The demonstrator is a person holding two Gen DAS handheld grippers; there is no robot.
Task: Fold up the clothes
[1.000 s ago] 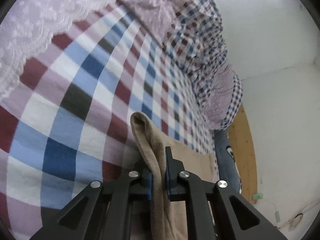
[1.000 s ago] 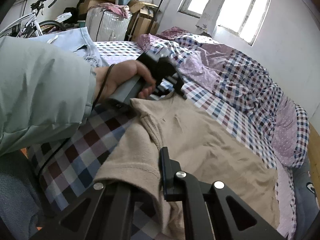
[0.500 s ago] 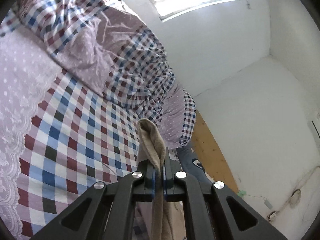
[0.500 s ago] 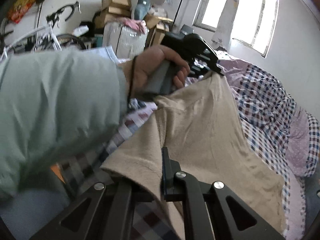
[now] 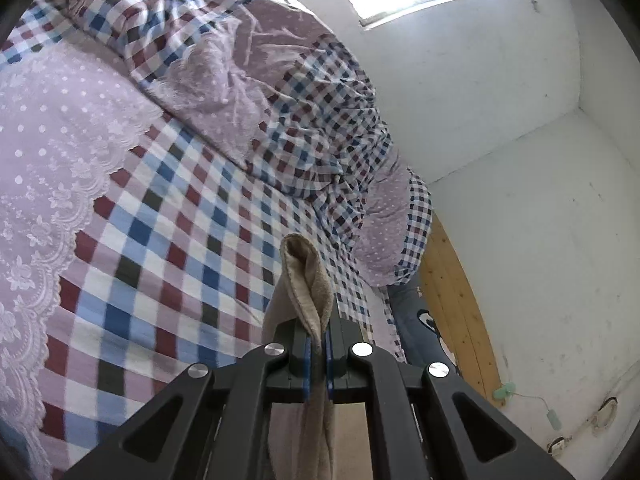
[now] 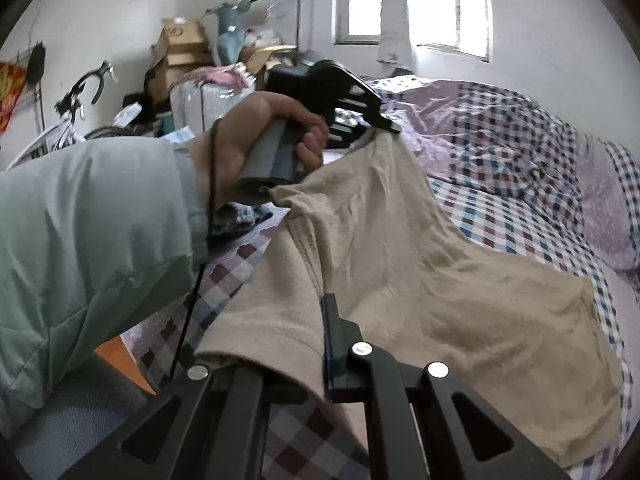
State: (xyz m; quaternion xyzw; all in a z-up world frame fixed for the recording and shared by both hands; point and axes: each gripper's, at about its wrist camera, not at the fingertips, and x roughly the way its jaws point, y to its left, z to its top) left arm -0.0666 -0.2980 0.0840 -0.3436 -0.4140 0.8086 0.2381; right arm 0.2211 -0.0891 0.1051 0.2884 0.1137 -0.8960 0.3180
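A beige T-shirt [image 6: 420, 264] hangs stretched over the checked bed sheet [image 6: 500, 216], raised at two points, its lower hem resting on the bed. My left gripper [image 5: 317, 354] is shut on a folded edge of the beige T-shirt [image 5: 308, 280], which sticks up between the blue pads. In the right wrist view that left gripper [image 6: 386, 126] is held by a hand [image 6: 256, 140] and lifts the shirt's far shoulder. My right gripper [image 6: 316, 320] is shut on the near shoulder; cloth drapes over and hides its left finger.
A bunched checked and lilac duvet [image 5: 280, 92] lies along the far side of the bed, by the white wall. A green sleeve [image 6: 92, 240] fills the left of the right wrist view. Boxes [image 6: 180, 52], a bicycle [image 6: 72, 112] and a clothes rail stand behind.
Both grippers have risen with the shirt. It lay flat on the bed a second ago and now hangs from its shoulders. The left gripper's view has tilted up toward the window.
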